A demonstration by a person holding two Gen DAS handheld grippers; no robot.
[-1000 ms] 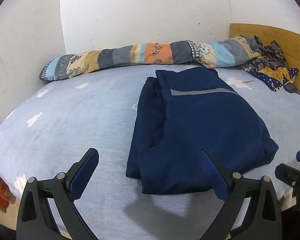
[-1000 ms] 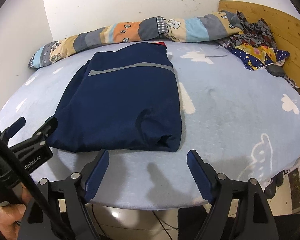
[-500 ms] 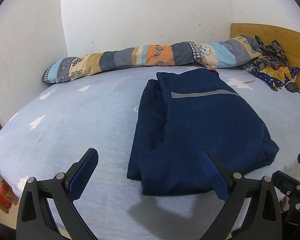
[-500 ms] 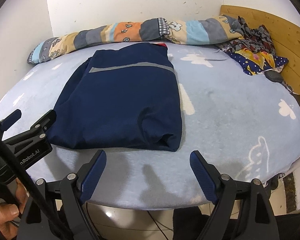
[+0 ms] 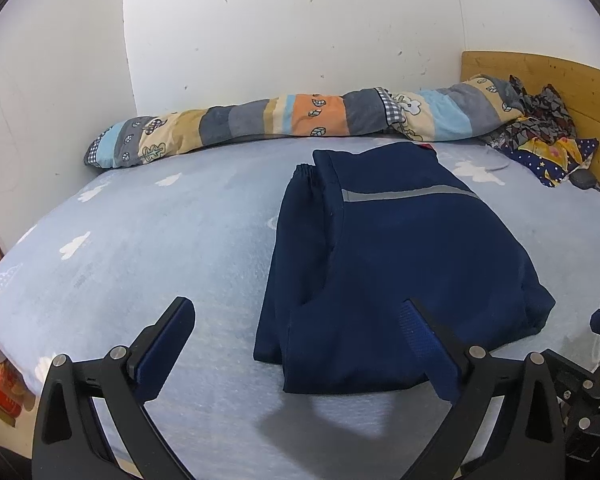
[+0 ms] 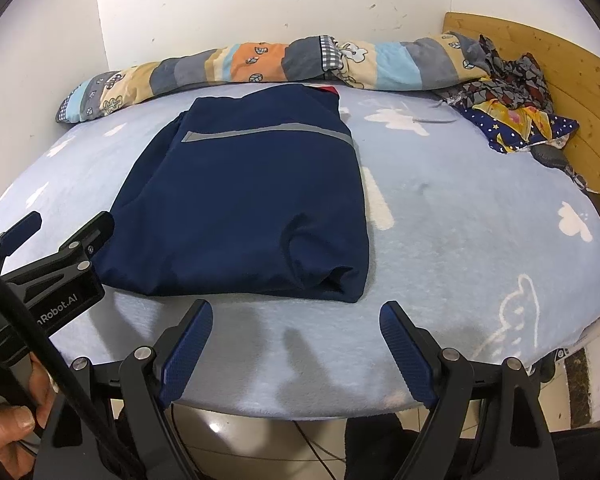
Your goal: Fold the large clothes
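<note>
Navy jacket [image 6: 244,204] lies folded mid-bed [image 6: 460,220], at 12 o'clock from both grippers. Left gripper [image 5: 296,344] fingers wide, empty; right gripper [image 6: 296,340] likewise. Risk: slick layered fabric. I may pinch only the top layer, and the fold slides apart.

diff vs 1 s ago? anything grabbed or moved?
No visible change. The folded navy jacket lies flat on the bed, untouched. Left gripper and right gripper stay open and empty, hovering at the near edge. Rolled quilt and clothes pile unchanged.
</note>
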